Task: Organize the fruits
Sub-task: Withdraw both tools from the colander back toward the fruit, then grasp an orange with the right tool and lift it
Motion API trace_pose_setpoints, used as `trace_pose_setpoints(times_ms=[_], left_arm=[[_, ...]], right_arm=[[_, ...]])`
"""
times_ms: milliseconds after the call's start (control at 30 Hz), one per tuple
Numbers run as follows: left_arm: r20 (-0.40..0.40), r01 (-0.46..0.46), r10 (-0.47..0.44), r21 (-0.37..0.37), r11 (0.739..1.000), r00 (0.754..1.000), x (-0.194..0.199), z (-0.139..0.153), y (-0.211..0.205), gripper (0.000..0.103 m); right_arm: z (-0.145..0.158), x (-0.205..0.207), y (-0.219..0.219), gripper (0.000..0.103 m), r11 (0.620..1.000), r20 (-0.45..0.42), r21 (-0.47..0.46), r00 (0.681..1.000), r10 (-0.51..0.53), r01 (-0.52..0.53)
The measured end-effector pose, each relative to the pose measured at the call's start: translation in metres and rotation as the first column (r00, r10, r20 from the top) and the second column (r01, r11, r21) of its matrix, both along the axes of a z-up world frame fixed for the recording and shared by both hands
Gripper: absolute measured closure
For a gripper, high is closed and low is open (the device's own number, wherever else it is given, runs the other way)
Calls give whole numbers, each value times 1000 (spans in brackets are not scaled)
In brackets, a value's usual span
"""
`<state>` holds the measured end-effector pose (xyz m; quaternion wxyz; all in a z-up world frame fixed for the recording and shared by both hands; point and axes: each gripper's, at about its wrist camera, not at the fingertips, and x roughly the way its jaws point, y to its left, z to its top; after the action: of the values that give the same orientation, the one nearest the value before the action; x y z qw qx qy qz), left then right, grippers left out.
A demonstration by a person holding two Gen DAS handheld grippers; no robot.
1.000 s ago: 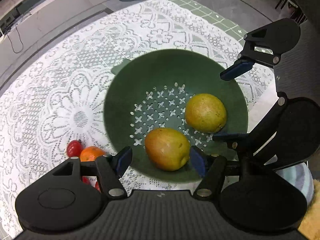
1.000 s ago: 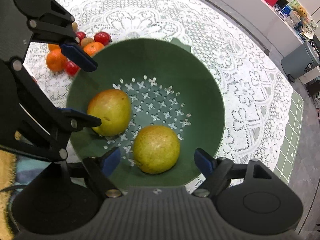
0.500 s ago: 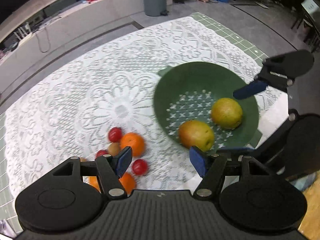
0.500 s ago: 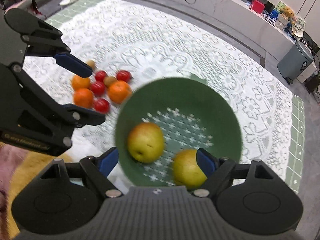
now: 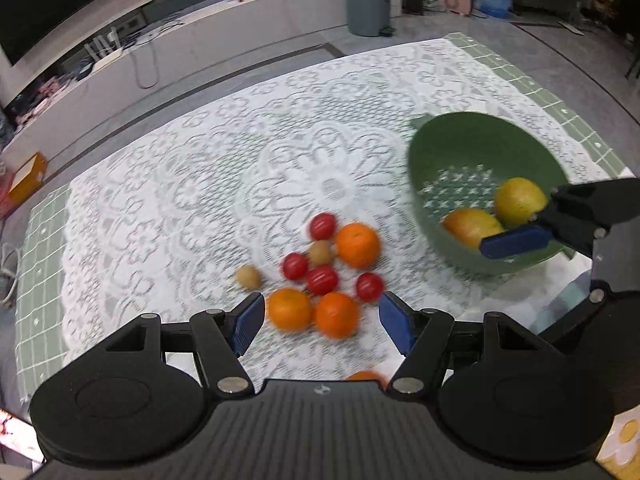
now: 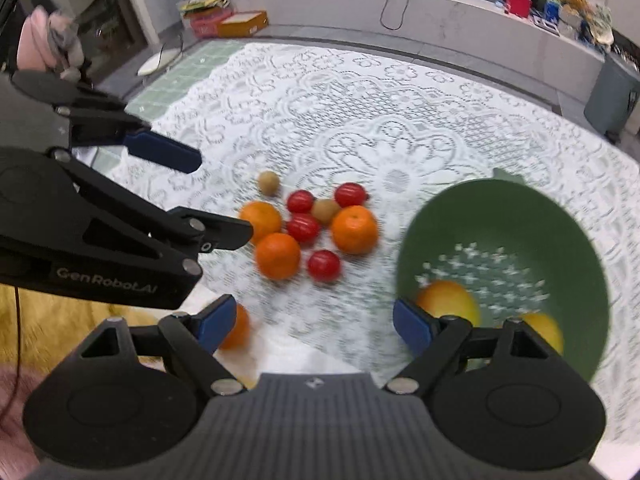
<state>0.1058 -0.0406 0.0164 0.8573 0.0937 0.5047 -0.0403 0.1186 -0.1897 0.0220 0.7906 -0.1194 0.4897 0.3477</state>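
Observation:
A green colander bowl [image 5: 480, 148] stands on the lace tablecloth with two yellow-green fruits [image 5: 520, 200] inside. To its left lies a loose pile: oranges [image 5: 358, 244], several red tomatoes [image 5: 322, 280] and two small brown fruits [image 5: 248, 278]. My left gripper [image 5: 322, 318] hangs open above the pile's near edge, over two oranges, touching nothing. My right gripper [image 6: 315, 324] is also open and empty, between the pile [image 6: 304, 228] and the bowl [image 6: 540, 220]. One orange [image 6: 238, 330] lies by its left fingertip. The left gripper's fingers [image 6: 164, 152] show at the left.
A green checked cloth [image 5: 40, 240] shows under the lace at the table's edges. Yellow furry fabric [image 6: 60, 320] lies at the near left. Beyond the table are a grey bin [image 5: 367, 0], a long counter [image 5: 200, 32] and boxes on the floor [image 6: 242, 24].
Both grippers have drawn back from over the bowl and swung left toward the fruit pile. The bowl now sits at the right of both views, and its two fruits stay inside.

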Motion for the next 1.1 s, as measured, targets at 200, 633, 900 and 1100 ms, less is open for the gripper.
trace_pose_setpoints(times_ms=[200,633,900,1100], left_arm=[[17,-42,42,4,999,999,-12,-5,30,26],[62,-58,64,-102,993,996,-34,-27,67,26],[47,-70,76,-117,991,996,-37,-44,77,26],[25,-79,83,-141,987,996,-40,-57,83,26]], right_arm=[[-9,-16,21,21,995,12,48,996,-85,84],[-35,-47,53,22,995,104,45,990,-95,91],[-54,-55,61,27,996,100,20,991,-91,90],[-64,-60,68,32,998,102,-14,992,-67,69]])
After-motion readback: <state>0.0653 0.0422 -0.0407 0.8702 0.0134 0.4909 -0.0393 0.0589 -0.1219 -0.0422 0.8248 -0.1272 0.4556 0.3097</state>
